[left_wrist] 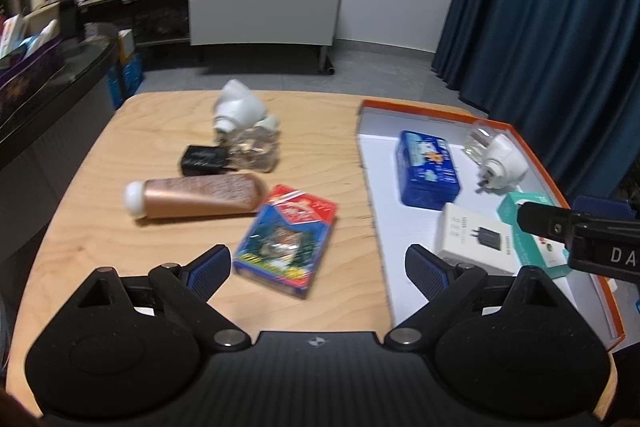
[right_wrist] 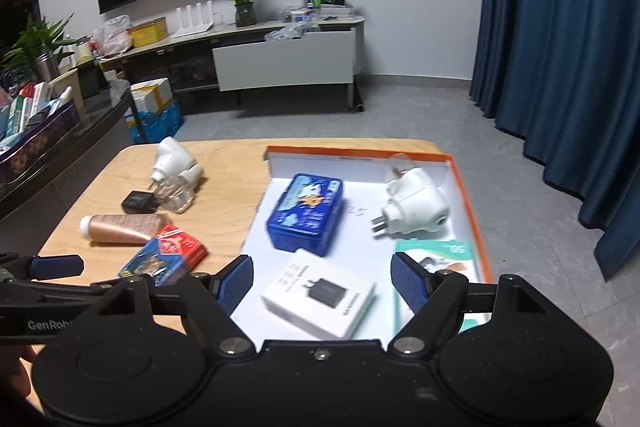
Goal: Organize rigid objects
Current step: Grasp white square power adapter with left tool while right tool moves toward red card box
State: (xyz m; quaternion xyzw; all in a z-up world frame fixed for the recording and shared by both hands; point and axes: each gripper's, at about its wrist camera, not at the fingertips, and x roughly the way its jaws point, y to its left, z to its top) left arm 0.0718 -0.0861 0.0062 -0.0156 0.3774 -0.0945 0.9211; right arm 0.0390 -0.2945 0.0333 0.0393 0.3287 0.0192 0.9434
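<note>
An orange-rimmed white tray [left_wrist: 540,155] [right_wrist: 468,187] on the wooden table holds a blue tin [left_wrist: 428,169] [right_wrist: 306,217], a white plug device [left_wrist: 502,159] [right_wrist: 416,205], a white charger box [left_wrist: 476,239] [right_wrist: 320,295] and a teal box [left_wrist: 536,247] [right_wrist: 440,251]. On the bare table lie a card box [left_wrist: 286,241] [right_wrist: 164,253], a copper tube [left_wrist: 196,195] [right_wrist: 116,229], a black adapter [left_wrist: 202,160] [right_wrist: 138,202] and another white plug device with a clear bottle [left_wrist: 244,125] [right_wrist: 174,173]. My left gripper [left_wrist: 318,269] is open, just before the card box. My right gripper [right_wrist: 322,285] is open above the charger box.
The wooden table [left_wrist: 120,227] [right_wrist: 224,187] has a rounded far edge. A dark counter with boxes [left_wrist: 40,75] stands at the left. A TV console [right_wrist: 280,59] sits across the grey floor, and blue curtains [right_wrist: 560,47] hang at the right.
</note>
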